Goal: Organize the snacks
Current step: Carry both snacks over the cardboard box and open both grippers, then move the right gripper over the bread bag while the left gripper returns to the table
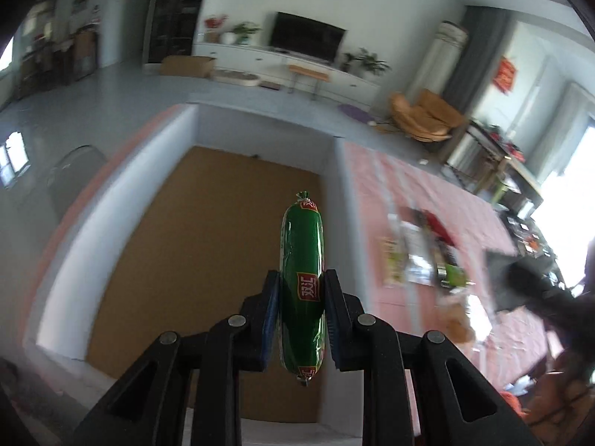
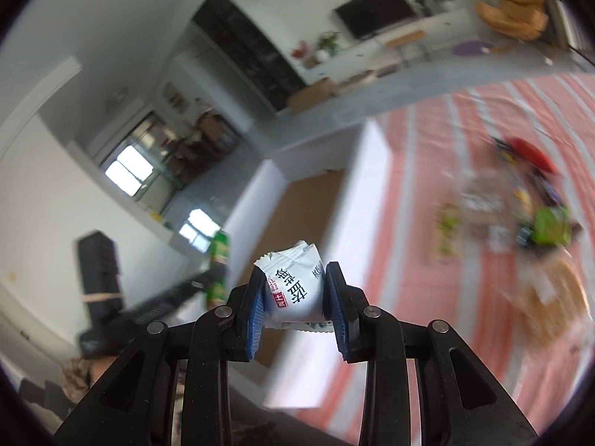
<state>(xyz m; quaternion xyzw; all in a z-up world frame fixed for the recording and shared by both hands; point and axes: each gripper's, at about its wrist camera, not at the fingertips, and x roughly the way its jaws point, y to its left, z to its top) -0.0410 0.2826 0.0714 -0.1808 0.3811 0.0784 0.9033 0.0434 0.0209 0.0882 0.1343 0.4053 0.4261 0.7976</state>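
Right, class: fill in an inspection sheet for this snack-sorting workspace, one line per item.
Surface: pink striped cloth on a table.
Job's things: green sausage; white packet; white box, brown floor, nothing seen in it.
Clutter: blurred snack pile on the cloth.
Grippers: left gripper shut on the sausage; right gripper shut on the packet.
Cables: nothing seen.
Surroundings: living room, TV, plants, orange chair.

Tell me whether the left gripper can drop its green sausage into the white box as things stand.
Probably yes. The left gripper holds the green sausage over the white box, whose top is open and whose brown floor shows bare below.
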